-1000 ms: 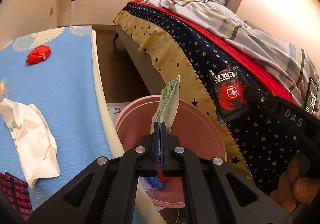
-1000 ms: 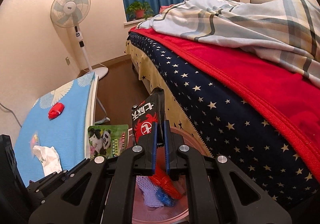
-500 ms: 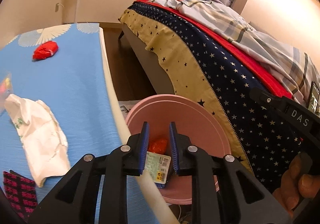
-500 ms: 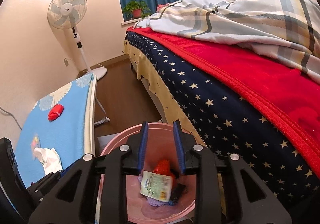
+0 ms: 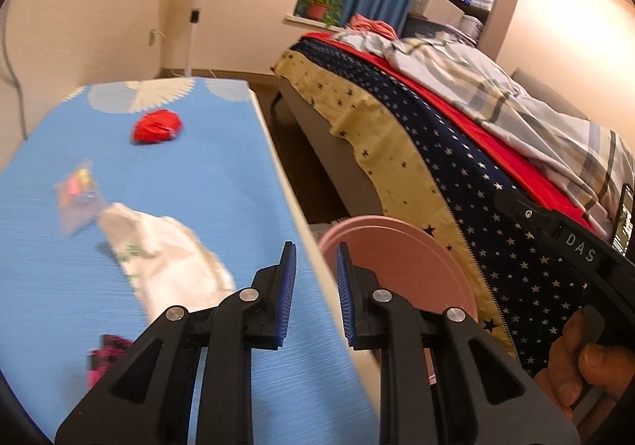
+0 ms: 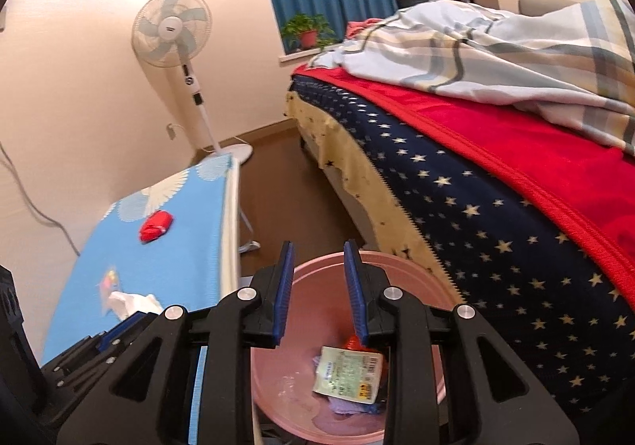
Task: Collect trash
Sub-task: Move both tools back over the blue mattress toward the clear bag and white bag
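My left gripper is open and empty, over the right edge of the blue table. On the table lie a crumpled white paper, a clear candy wrapper, a red wrapper and a dark pink packet. My right gripper is open and empty above the pink bin. In the bin lie a green-and-white packet, a red scrap and purple trash. The bin also shows in the left wrist view.
A bed with a star-patterned cover and plaid quilt runs along the right, close to the bin. A standing fan is at the far wall. Brown floor lies between table and bed.
Both grippers opened and dropped their packets into the bin. The left gripper has since swung left, from over the bin to the table's edge. The right gripper stays above the bin.
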### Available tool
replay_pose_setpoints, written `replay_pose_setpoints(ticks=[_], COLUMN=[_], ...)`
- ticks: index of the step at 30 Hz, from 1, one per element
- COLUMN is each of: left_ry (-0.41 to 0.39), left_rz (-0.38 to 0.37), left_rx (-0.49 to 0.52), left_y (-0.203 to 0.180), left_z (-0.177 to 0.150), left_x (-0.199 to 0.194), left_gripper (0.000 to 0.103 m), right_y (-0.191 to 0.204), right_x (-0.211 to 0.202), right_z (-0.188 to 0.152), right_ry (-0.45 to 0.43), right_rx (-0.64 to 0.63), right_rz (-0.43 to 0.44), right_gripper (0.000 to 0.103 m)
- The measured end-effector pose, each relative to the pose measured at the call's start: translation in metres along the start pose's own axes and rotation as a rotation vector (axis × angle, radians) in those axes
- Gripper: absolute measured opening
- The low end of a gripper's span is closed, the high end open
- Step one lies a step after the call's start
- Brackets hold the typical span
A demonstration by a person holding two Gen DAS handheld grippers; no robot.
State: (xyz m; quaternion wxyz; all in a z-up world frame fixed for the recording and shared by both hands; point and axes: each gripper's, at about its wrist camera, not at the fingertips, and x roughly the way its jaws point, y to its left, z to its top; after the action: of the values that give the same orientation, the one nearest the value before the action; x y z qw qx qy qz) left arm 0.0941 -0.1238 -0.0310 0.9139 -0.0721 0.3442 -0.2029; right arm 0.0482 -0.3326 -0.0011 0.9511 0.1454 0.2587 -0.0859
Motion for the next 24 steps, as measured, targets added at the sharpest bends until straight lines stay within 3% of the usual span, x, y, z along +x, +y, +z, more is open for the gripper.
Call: replay_pose_setpoints(ticks=[10,24], left_ry=[-0.063,-0.111], left_rz=[0.135,0.308], left_rx=[-0.079,-0.255], left_y=[0.057,0.162], left_z=[0.005,0.015], left_x=[-0.040,-0.055], left_gripper=[0.020,0.020], right_y=[0.040,0.080], right_x=[0.011,0.049], right_z=[-0.013,-0.020], right_ry=[0.025,0.061], right_rx=[-0.028,-0.054], right_rz=[0.131,0.254], right_gripper=[0.028,0.028])
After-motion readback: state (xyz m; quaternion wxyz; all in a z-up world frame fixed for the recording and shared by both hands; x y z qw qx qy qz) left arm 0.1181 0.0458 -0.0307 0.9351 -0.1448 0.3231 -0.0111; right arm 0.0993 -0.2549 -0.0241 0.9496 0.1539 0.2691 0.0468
